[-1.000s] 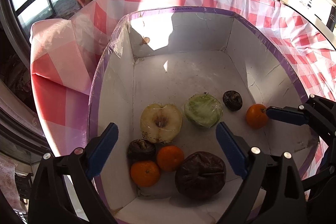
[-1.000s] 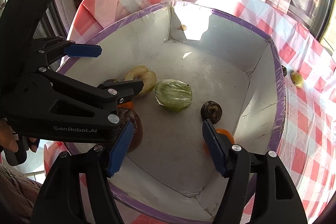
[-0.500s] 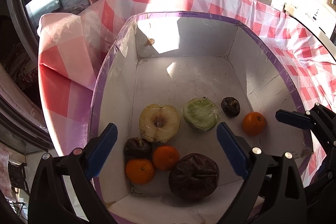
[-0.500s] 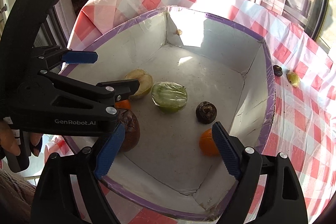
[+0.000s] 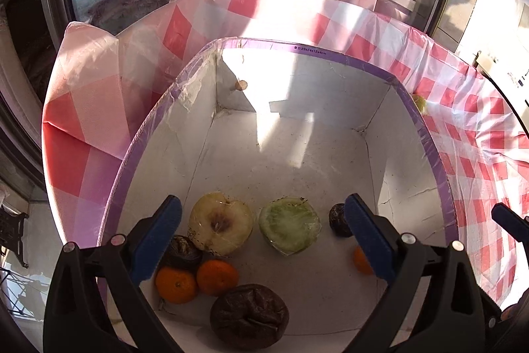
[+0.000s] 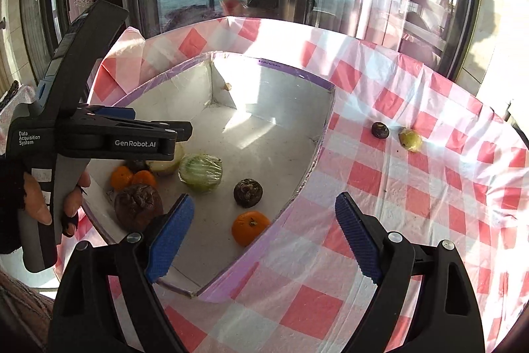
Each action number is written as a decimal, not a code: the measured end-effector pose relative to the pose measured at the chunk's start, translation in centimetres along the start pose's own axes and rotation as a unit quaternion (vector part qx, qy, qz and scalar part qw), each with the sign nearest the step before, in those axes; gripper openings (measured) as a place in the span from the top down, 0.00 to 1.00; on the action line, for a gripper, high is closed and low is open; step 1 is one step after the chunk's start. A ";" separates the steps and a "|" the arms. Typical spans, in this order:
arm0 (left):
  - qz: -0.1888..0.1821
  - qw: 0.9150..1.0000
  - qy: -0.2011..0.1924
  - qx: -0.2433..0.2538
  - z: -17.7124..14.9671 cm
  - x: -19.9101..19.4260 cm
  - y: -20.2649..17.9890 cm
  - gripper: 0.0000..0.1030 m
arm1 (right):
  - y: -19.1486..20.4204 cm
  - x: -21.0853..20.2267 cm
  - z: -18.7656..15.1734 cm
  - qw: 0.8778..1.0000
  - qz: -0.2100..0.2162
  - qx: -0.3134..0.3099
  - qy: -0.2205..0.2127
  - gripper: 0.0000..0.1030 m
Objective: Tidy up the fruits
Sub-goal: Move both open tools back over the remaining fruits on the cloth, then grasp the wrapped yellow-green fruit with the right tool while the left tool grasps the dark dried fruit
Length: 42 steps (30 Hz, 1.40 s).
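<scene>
Right wrist view: right gripper (image 6: 264, 237) jaws just spread, empty, above box (image 6: 297, 187) edge; left gripper (image 5: 264, 240) spread over fruit.

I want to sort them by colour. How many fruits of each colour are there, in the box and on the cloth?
Orange: 3
Dark brown: 4
Green: 1
Pale yellow: 2
Total: 10

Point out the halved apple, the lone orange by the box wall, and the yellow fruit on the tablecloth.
halved apple (image 5: 220, 222), left wrist view, cut face
lone orange (image 6: 250, 227), right wrist view, top
yellow fruit (image 6: 410, 139), right wrist view, middle
</scene>
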<state>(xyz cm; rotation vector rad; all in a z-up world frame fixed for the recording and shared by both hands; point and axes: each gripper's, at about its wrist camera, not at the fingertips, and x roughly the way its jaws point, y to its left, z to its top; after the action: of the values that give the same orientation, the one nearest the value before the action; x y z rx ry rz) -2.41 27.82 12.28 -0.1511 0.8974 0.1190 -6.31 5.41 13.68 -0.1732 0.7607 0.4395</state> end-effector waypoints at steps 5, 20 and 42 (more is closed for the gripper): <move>0.009 1.000 -0.009 -0.009 1.3 0.1 -2.1 0.02 | -6.4 2.0 -1.0 0.995 -0.022 0.087 0.038 0.16; 0.044 0.999 0.004 -0.007 1.1 -0.9 -9.9 0.03 | -20.5 17.6 0.4 0.983 -0.078 0.111 0.124 0.16; -0.011 0.995 -0.027 0.098 6.1 6.2 -28.2 0.02 | -29.2 24.7 5.1 0.991 -0.042 0.116 0.058 0.42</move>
<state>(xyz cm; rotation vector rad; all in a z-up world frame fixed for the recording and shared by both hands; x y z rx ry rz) 10.83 1.48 13.46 0.0248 0.8479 0.0139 25.70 -11.26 -0.08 -0.0122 0.9089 0.2599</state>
